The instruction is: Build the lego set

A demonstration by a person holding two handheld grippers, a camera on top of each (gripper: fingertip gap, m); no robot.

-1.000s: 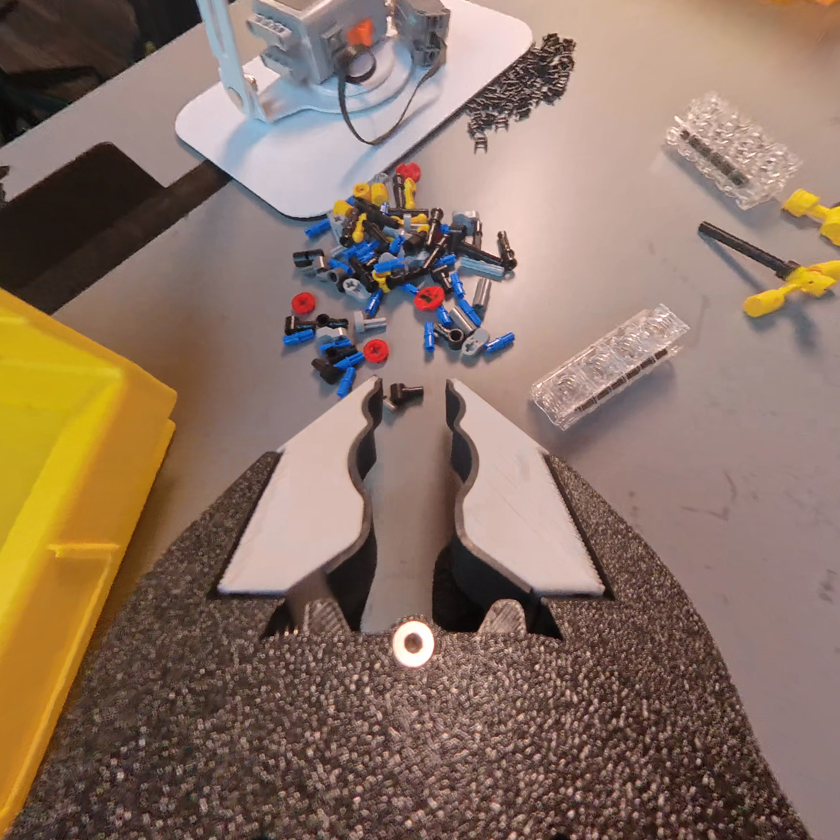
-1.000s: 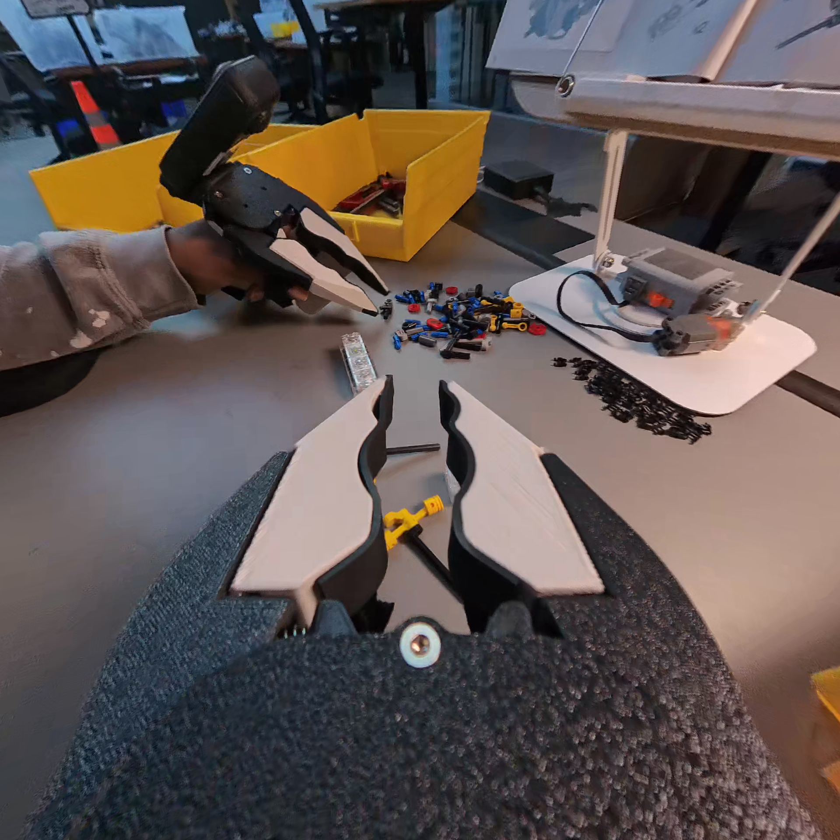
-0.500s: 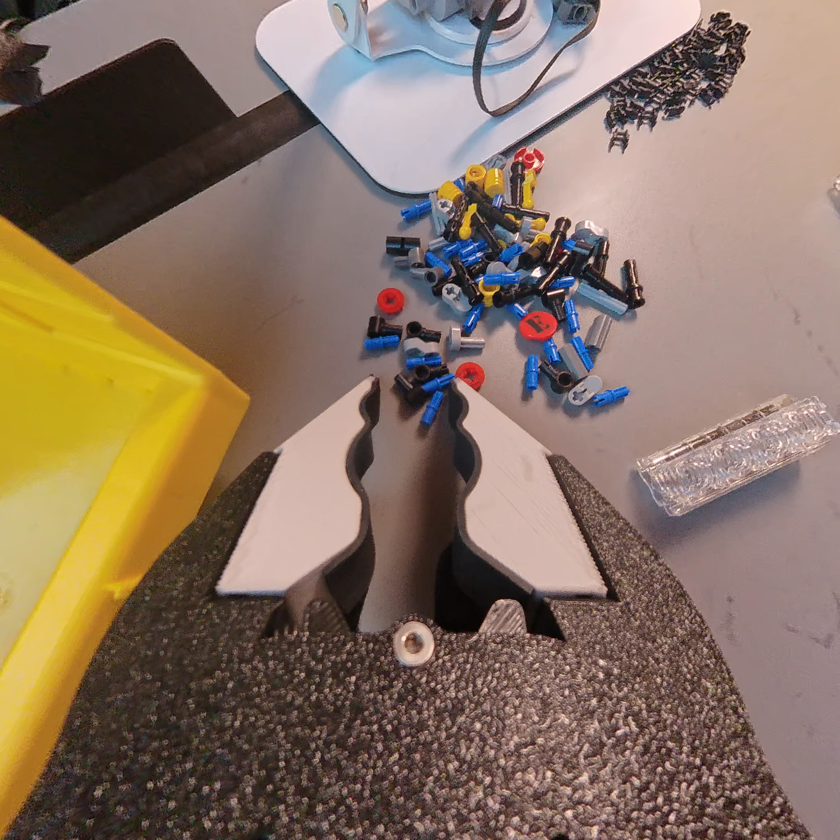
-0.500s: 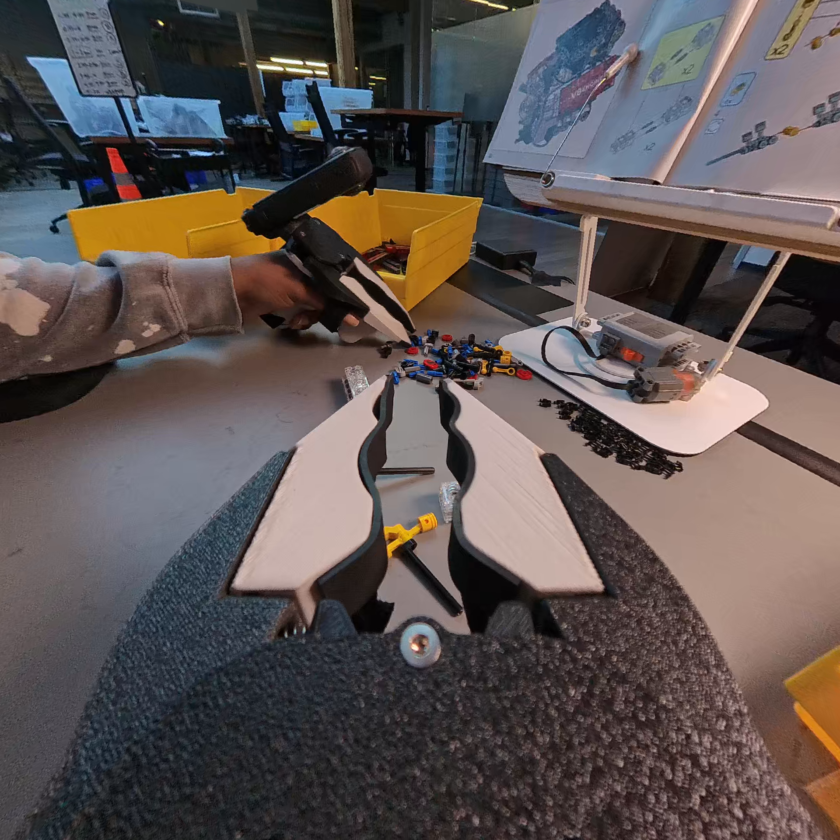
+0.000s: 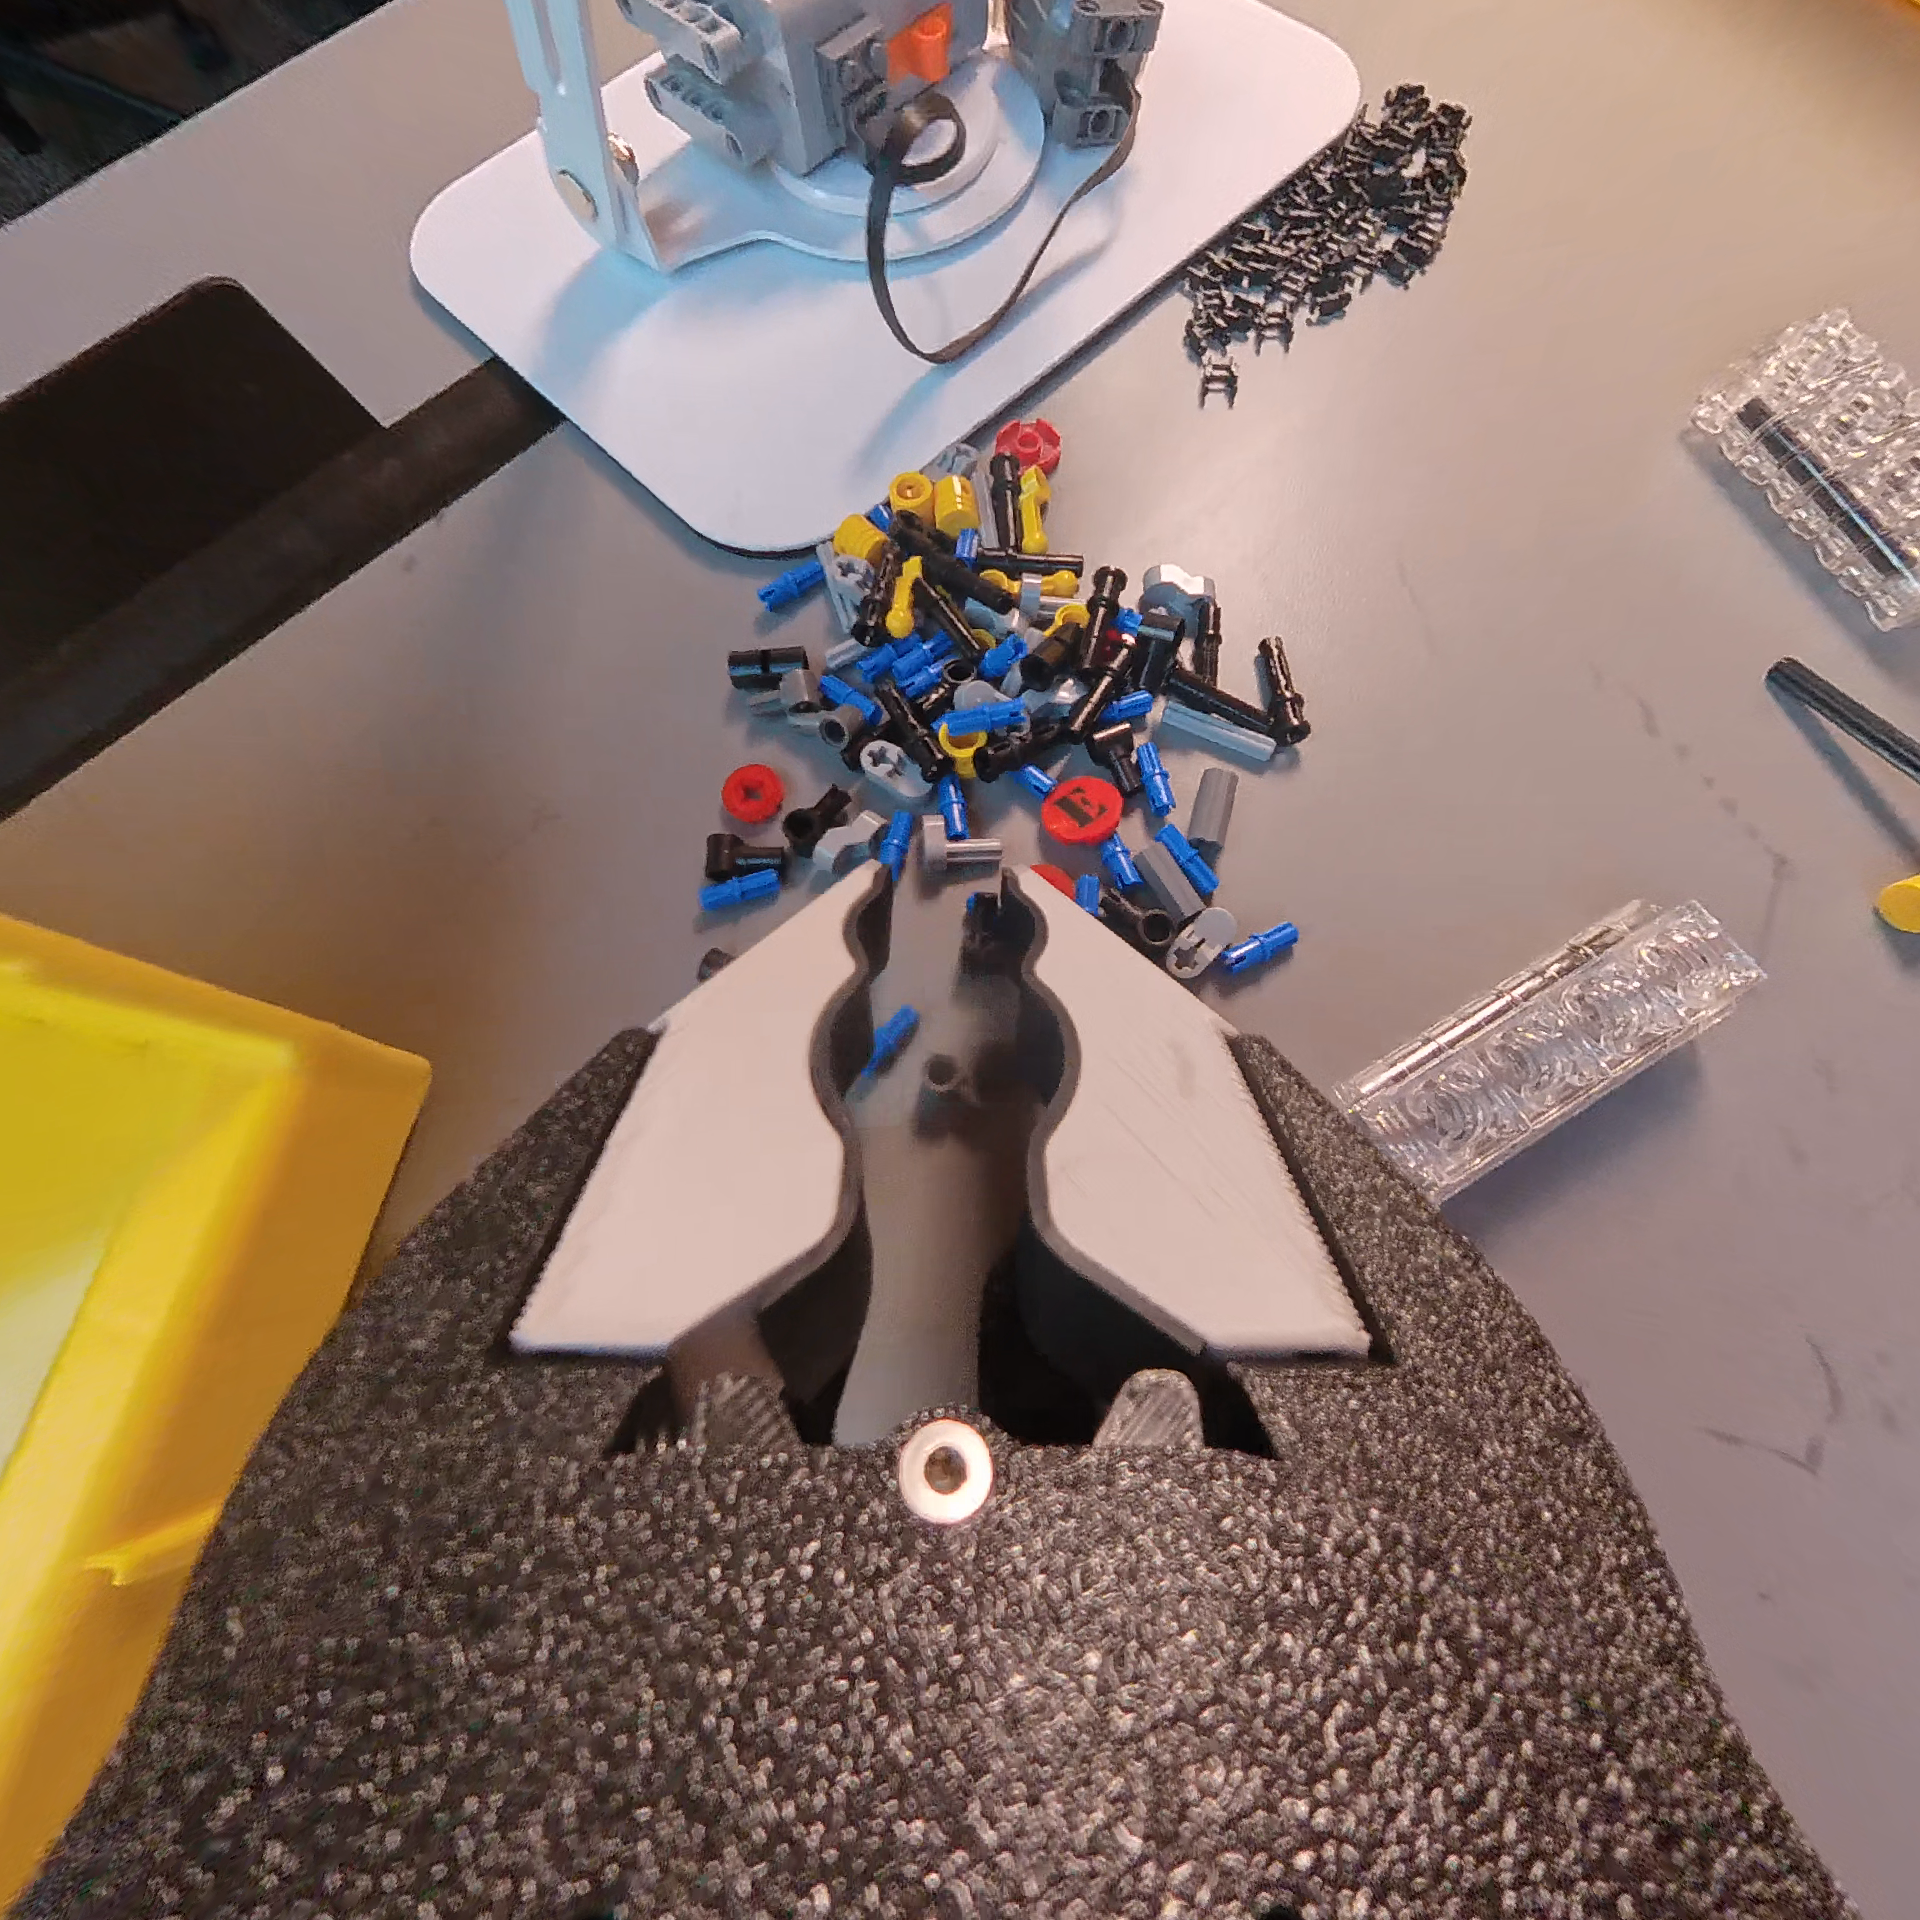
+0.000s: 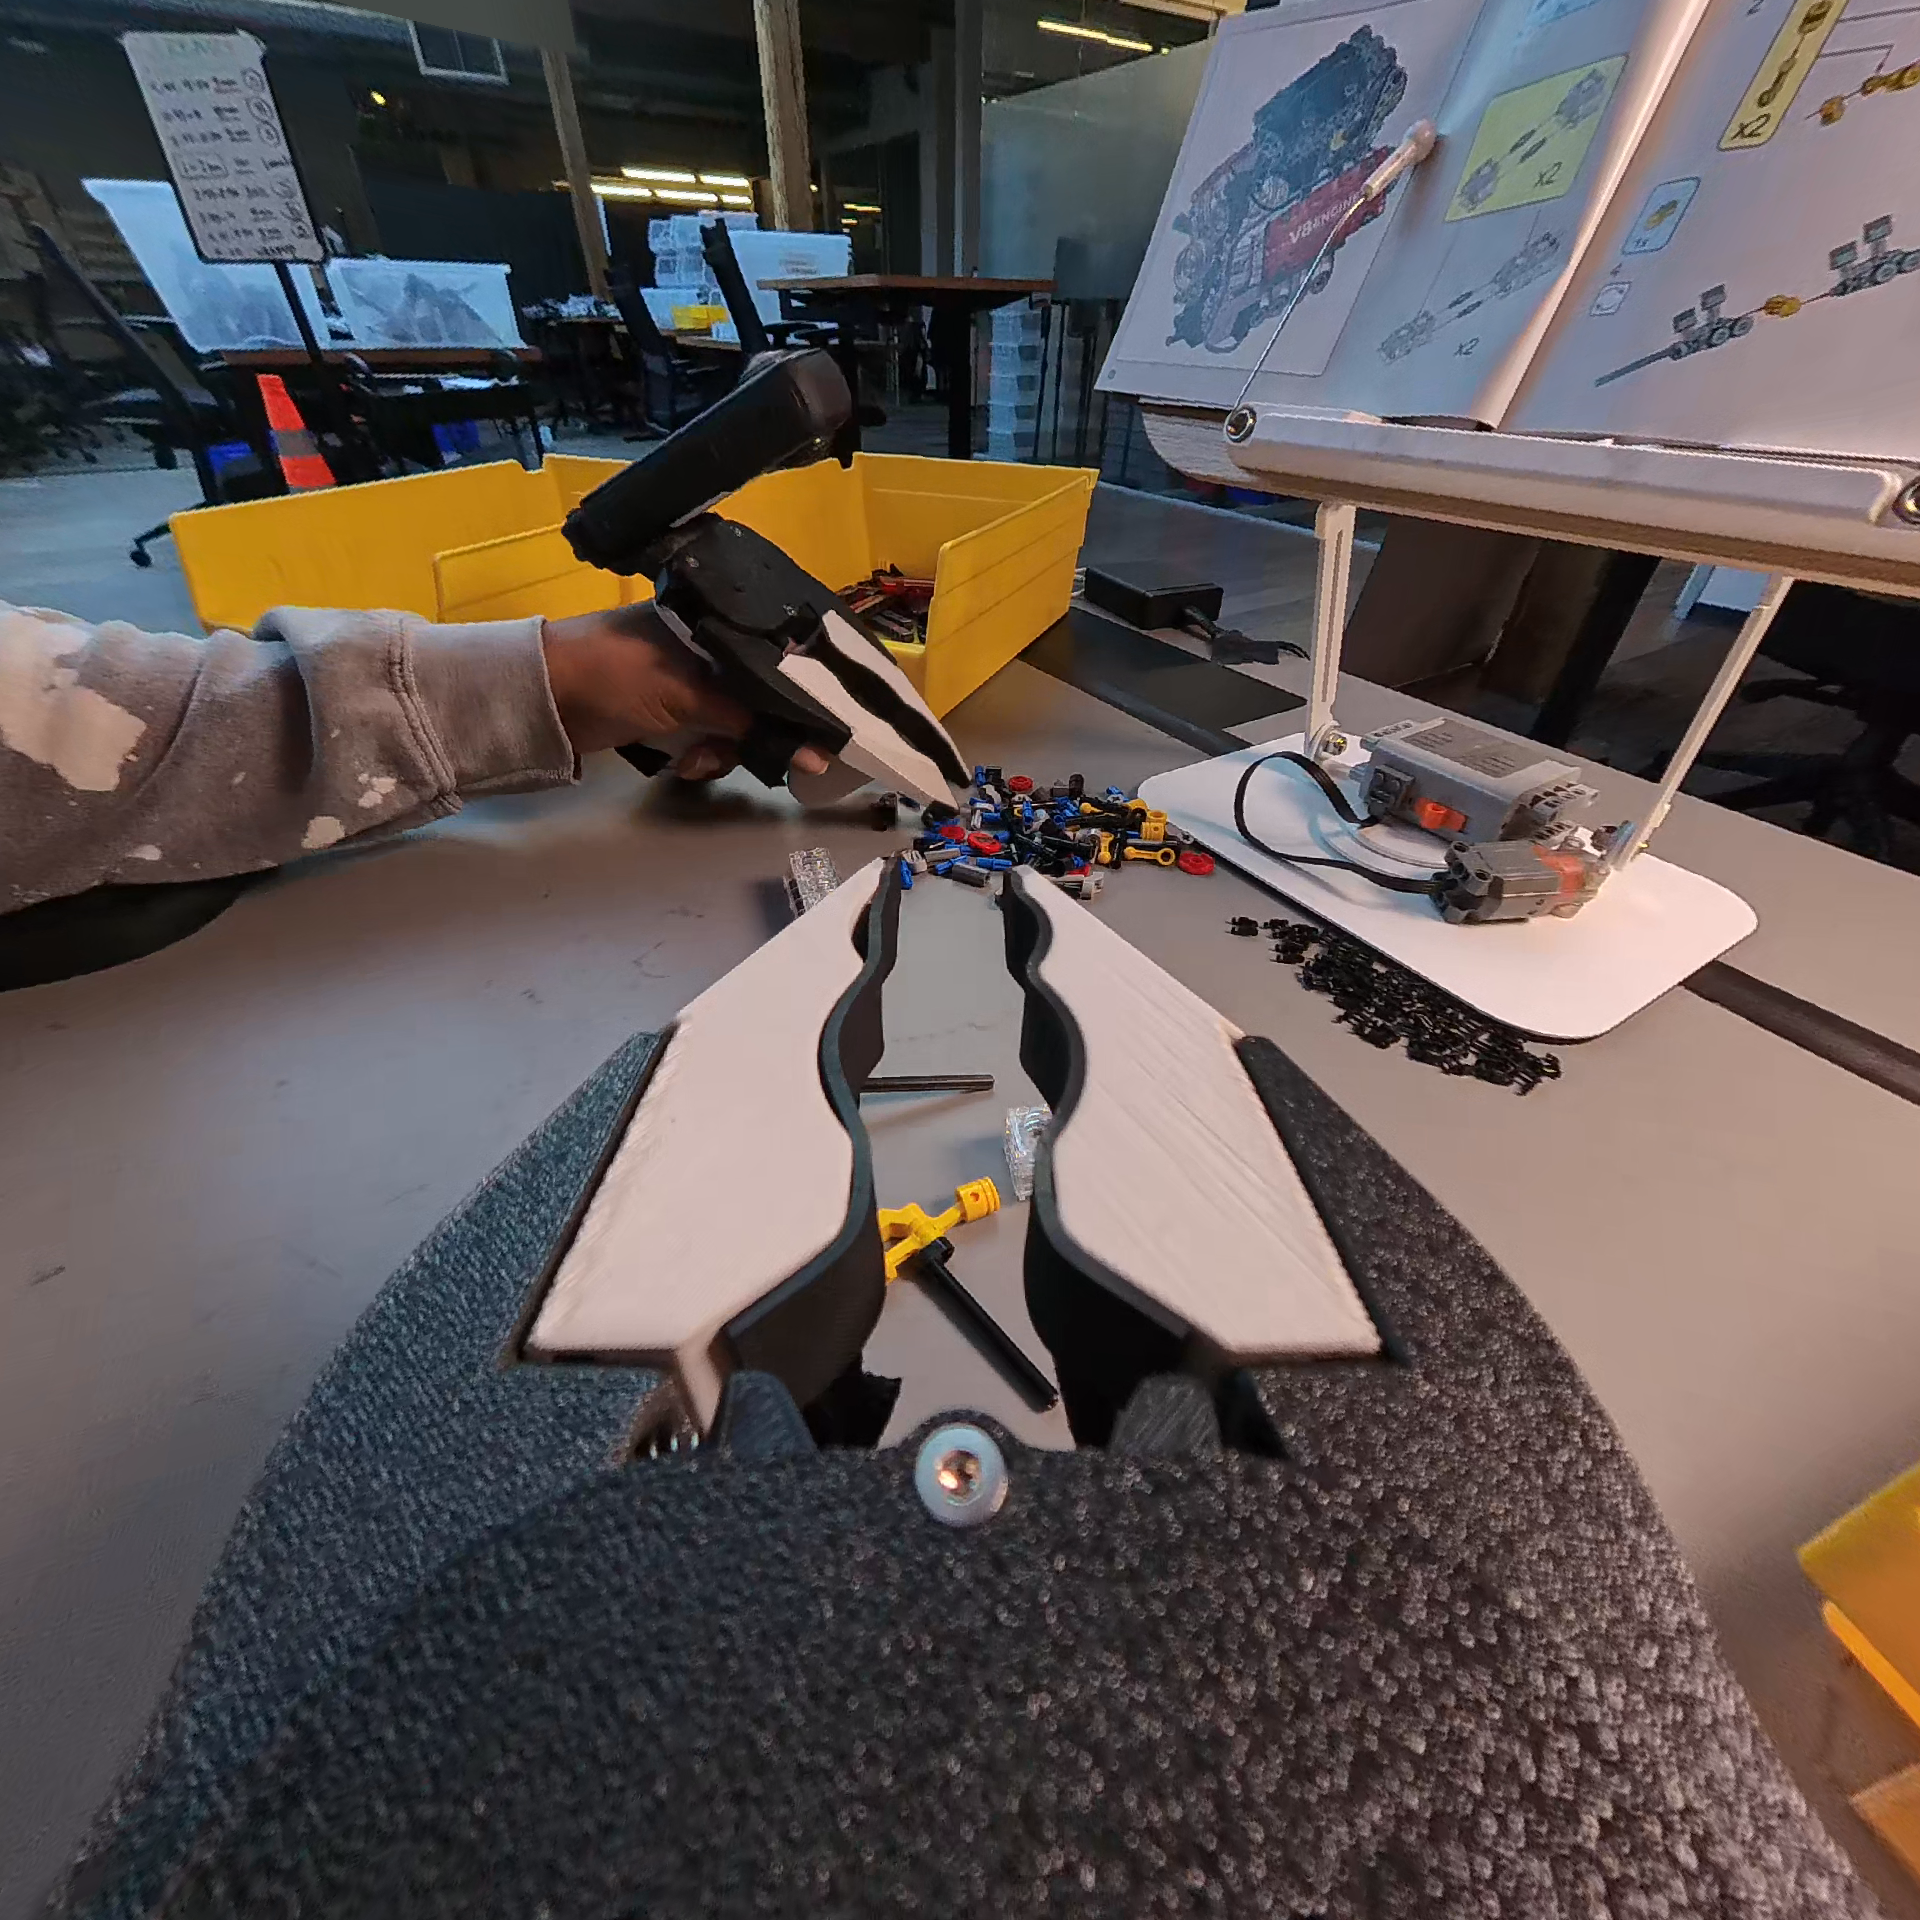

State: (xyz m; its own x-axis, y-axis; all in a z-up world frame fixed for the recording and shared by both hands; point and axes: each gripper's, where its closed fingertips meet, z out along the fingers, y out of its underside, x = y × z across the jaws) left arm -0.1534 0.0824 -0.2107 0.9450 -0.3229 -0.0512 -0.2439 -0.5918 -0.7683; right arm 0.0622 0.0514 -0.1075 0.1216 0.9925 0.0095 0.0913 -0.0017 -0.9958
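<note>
A pile of small blue, black, grey, yellow and red building pieces [image 5: 1018, 686] lies on the grey table. My left gripper [image 5: 948, 878] is open, low at the pile's near edge. A black connector [image 5: 982, 930] sits against its right fingertip, and a blue pin [image 5: 888, 1029] and a grey piece [image 5: 940, 1081] lie between the fingers. In the right wrist view a hand holds this gripper [image 6: 951, 805] at the pile [image 6: 1060, 831]. My right gripper [image 6: 951, 873] is open and empty above a yellow piece on a black axle [image 6: 940, 1226].
A yellow bin [image 5: 156, 1195] stands left. A white stand base [image 5: 727, 343] carries grey motor blocks. A heap of black links [image 5: 1340, 239], two clear bricks [image 5: 1538, 1049] [image 5: 1818, 499] and a black axle [image 5: 1839, 717] lie right. An open booklet [image 6: 1507, 208] rests on the stand. The gap from one gripper's tips to the other's is roughly 25 centimeters.
My left gripper has pushed forward into the near edge of the pile, so loose pieces now lie between its fingers. My right gripper has tilted up slightly and stays open.
</note>
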